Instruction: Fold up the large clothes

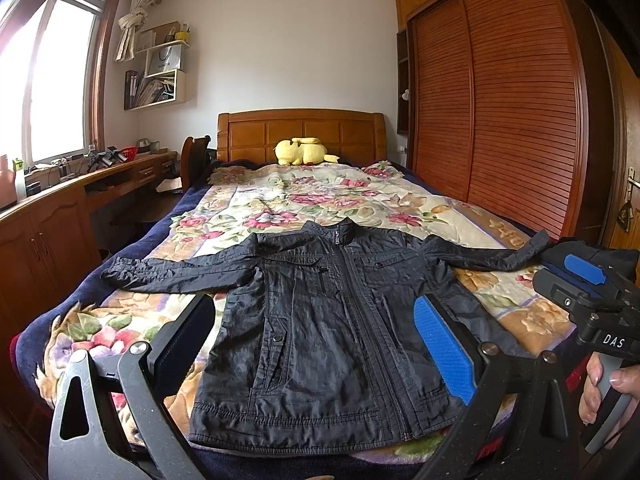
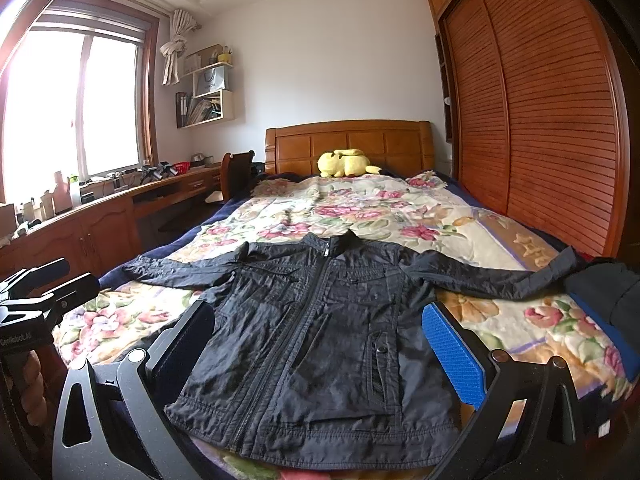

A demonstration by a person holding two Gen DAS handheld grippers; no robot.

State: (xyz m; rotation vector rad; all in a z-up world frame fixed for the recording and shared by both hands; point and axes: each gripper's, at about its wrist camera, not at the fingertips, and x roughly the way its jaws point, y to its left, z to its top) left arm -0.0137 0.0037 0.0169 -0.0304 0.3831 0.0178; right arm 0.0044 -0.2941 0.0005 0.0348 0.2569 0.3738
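Black zip jacket [image 1: 320, 320] lies flat, front up, zipped, on floral blanket [image 1: 280, 200] of the bed; collar toward 12 o'clock, hem at 6, sleeves out to 9 and 3. Not folded yet.

Left gripper [image 1: 316, 344] is wide open w/ nothing held. It hangs above the jacket's lower half, no contact visible: dark finger [image 1: 184, 332] at 9 o'clock side over the jacket's edge and blanket, blue-padded finger [image 1: 444, 352] at 3 o'clock side over the zip-side panel. The hem sits between and just below the two fingers in the left wrist view.

Right gripper [image 2: 320, 348] is also spread wide and empty, above the jacket near the hem; blue pad [image 2: 456, 356] at 3 o'clock by the pocket side, dark finger [image 2: 184, 344] at 9 o'clock by the other edge.

In the left wrist view the right gripper shows at 3 o'clock, near the sleeve cuff [image 1: 528, 252], w/ a hand [image 1: 604, 384] on its grip. Yellow plush toy [image 1: 304, 151] at 12 o'clock by the headboard [image 1: 300, 128], well apart from the jacket. Slatted wardrobe [image 1: 500, 92] at 2 o'clock.
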